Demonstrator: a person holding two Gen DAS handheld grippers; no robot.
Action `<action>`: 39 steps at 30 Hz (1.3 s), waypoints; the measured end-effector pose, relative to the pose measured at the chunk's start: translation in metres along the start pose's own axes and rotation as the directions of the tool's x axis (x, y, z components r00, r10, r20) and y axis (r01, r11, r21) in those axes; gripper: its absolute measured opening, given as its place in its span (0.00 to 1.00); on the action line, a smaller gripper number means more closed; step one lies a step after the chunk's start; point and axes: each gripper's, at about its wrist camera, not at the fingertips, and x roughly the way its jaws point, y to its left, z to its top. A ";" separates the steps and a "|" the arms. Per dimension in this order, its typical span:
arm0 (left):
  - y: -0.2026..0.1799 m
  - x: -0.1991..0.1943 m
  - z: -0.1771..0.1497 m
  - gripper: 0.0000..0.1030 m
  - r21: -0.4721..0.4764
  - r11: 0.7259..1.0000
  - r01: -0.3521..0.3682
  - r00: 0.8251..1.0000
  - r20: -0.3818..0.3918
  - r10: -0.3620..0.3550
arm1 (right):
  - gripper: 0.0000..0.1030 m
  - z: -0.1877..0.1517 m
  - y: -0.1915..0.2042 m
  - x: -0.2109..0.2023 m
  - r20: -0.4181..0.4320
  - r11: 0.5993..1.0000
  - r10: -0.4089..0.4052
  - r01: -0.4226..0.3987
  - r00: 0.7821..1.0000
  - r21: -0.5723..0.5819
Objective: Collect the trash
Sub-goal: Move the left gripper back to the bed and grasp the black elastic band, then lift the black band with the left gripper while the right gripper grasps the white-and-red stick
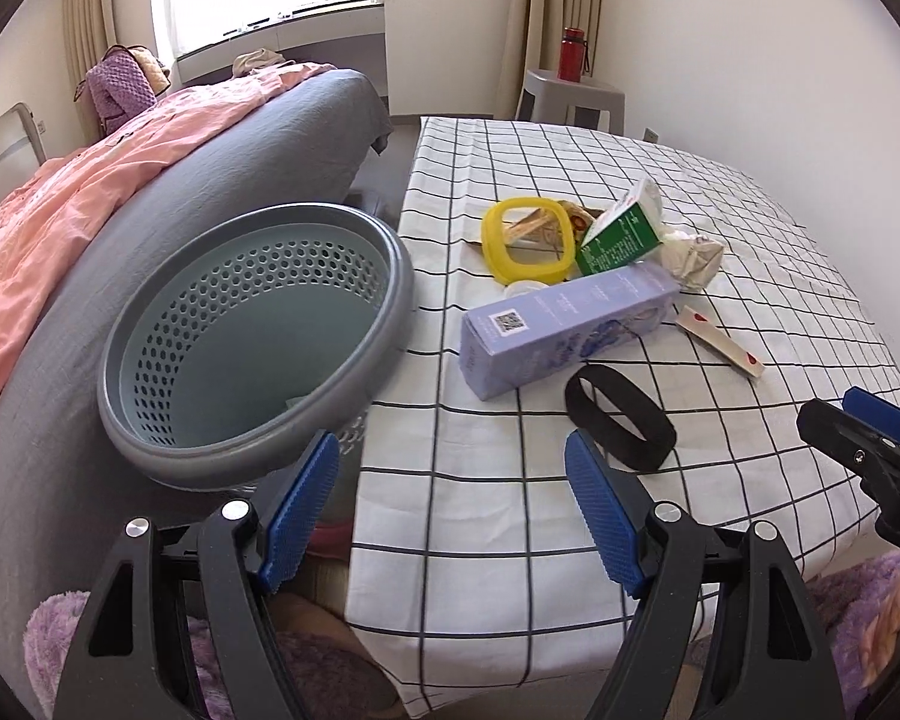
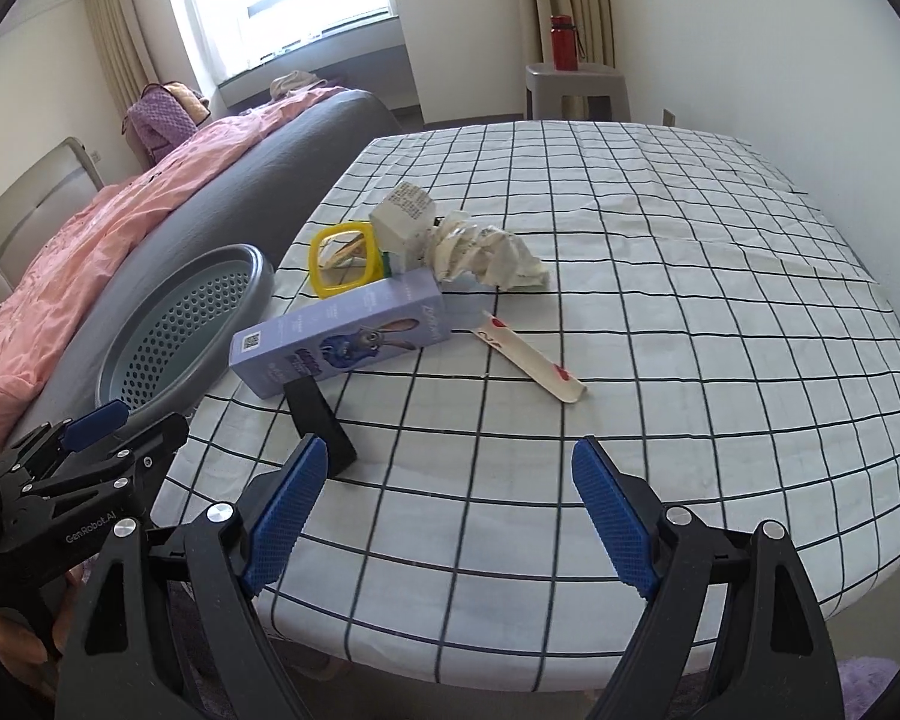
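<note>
Right wrist: black band (image 2: pixel 321 423) by claw (image 2: pixel 450 468)

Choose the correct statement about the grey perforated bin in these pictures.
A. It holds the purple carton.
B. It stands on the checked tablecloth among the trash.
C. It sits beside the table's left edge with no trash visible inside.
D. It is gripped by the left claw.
C: the grey bin sits off the left edge of the checked tablecloth, its visible interior bare, while the purple carton lies on the cloth and the left claw is open, holding nothing.
</note>
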 end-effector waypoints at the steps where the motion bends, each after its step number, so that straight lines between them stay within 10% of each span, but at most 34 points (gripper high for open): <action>1: -0.005 0.001 0.001 0.72 0.003 1.000 0.007 1.000 -0.003 -0.007 | 0.80 -0.001 -0.006 -0.002 0.000 1.000 -0.006 0.006 1.000 0.002; 24: -0.079 0.055 0.011 0.71 0.018 1.000 -0.014 0.998 -0.062 0.015 | 0.80 -0.006 -0.057 0.012 -0.010 0.993 0.069 -0.068 0.998 0.099; 33: -0.078 0.065 0.005 0.17 0.019 0.999 0.032 0.993 -0.118 -0.029 | 0.80 -0.007 -0.063 0.017 -0.023 0.988 0.090 -0.086 0.996 0.132; 39: -0.072 0.052 0.000 0.17 0.036 0.998 0.041 0.994 -0.098 -0.038 | 0.80 -0.008 -0.063 0.022 -0.034 0.990 0.075 -0.070 0.997 0.124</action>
